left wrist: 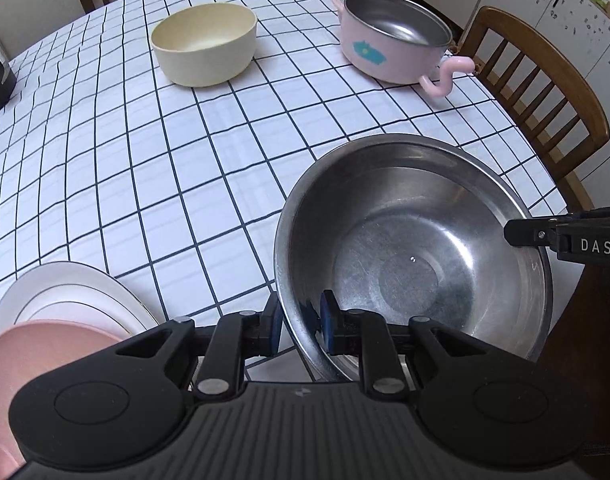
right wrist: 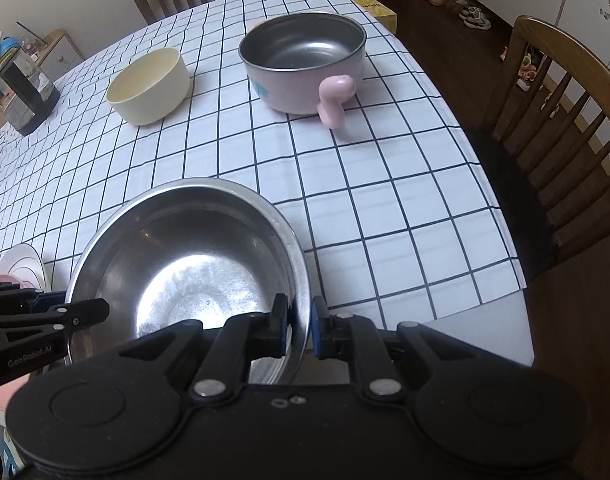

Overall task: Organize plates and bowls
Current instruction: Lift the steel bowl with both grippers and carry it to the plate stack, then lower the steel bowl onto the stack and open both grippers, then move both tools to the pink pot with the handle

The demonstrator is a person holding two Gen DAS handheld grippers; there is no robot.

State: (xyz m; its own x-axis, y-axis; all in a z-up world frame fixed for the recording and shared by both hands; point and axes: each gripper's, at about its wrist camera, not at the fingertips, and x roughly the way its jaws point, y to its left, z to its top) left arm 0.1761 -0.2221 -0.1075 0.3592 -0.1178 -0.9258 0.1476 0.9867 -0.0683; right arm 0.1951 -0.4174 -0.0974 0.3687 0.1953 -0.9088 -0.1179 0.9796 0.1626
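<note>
**A:** Steel bowl (left wrist: 413, 256) is the big one here. We've got it at the near edge of the surface (left wrist: 185, 160), on the checked cloth, and it looks tipped a bit. Can't tell if it's resting on the cloth or lifted.

**B:** Yep, and we're on it from both sides. Left gripper (left wrist: 301, 320) is pinched on the near-left rim, one pad inside the bowl and one outside. Right gripper (right wrist: 299, 322) is doing the same on the opposite rim, clamped narrow with the wall between its pads.

**A:** From the left wrist view we can see the right gripper's tip poking in at the bowl's far right rim too.

**B:** What else do we have? Cream bowl (left wrist: 205, 44) sits far back on the surface, and the pink pot (left wrist: 393, 36) with the curly handle is to its right, well apart from it.

**A:** Plus a white plate (left wrist: 65, 300) just left of the steel bowl, with a pink plate (left wrist: 45, 348) lying on top of its near part. Wooden chairs (left wrist: 545, 92) around the surface.
</note>
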